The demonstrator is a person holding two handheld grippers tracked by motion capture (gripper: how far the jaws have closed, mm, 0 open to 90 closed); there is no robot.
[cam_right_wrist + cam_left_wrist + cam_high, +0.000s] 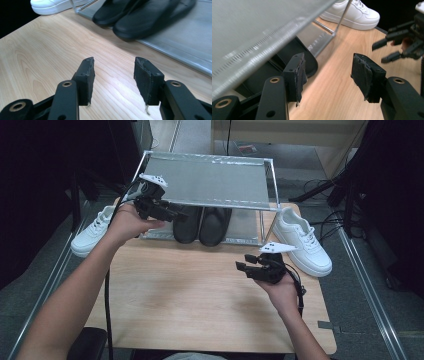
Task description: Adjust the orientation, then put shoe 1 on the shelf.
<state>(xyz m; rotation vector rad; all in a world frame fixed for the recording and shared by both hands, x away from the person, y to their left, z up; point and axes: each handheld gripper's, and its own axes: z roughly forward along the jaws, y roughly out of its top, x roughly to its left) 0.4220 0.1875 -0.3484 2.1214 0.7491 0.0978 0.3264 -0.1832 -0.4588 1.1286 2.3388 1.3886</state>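
Two black shoes lie side by side on the lower shelf of a metal rack, toes toward me. My left gripper hovers at the rack's front left, beside the left black shoe, jaws open and nothing between them. My right gripper hangs over the wooden table at the right, a short way in front of the rack. Its jaws are open and empty, pointing toward the black shoes.
A white sneaker stands at the table's left edge beside the rack, another white sneaker at the right edge. The rack's top shelf overhangs the left gripper. Dark floor, rails and cables surround the table.
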